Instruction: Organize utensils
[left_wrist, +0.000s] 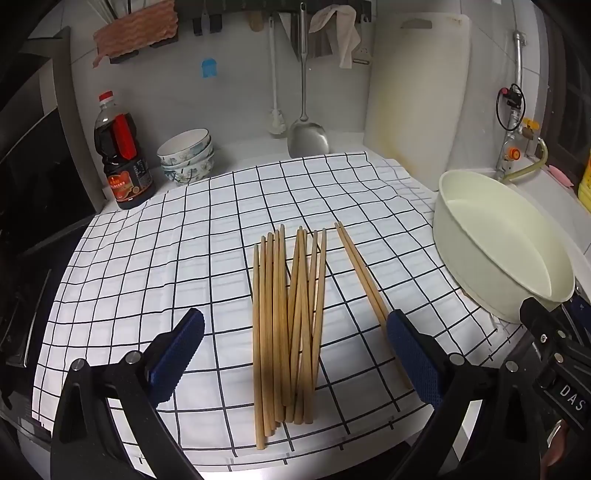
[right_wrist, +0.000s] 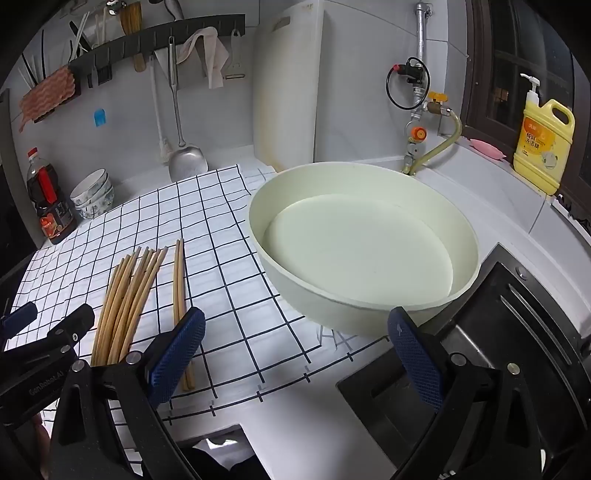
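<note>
Several wooden chopsticks (left_wrist: 284, 325) lie in a loose bundle on a white checked cloth (left_wrist: 155, 266). A separate pair of chopsticks (left_wrist: 360, 269) lies just to their right. My left gripper (left_wrist: 295, 354) hovers over the bundle's near end, open, with nothing between its blue pads. In the right wrist view the bundle (right_wrist: 125, 299) and the pair (right_wrist: 180, 280) sit at the left. My right gripper (right_wrist: 295, 358) is open above the counter edge, in front of a cream basin (right_wrist: 461, 229) that looks empty.
A soy sauce bottle (left_wrist: 122, 155) and stacked bowls (left_wrist: 188, 155) stand at the cloth's far left. A metal spatula (left_wrist: 306, 136) and a white cutting board (left_wrist: 417, 99) lean on the wall. A yellow detergent bottle (right_wrist: 543, 144) sits by the window; a dark stove (right_wrist: 498, 332) lies at right.
</note>
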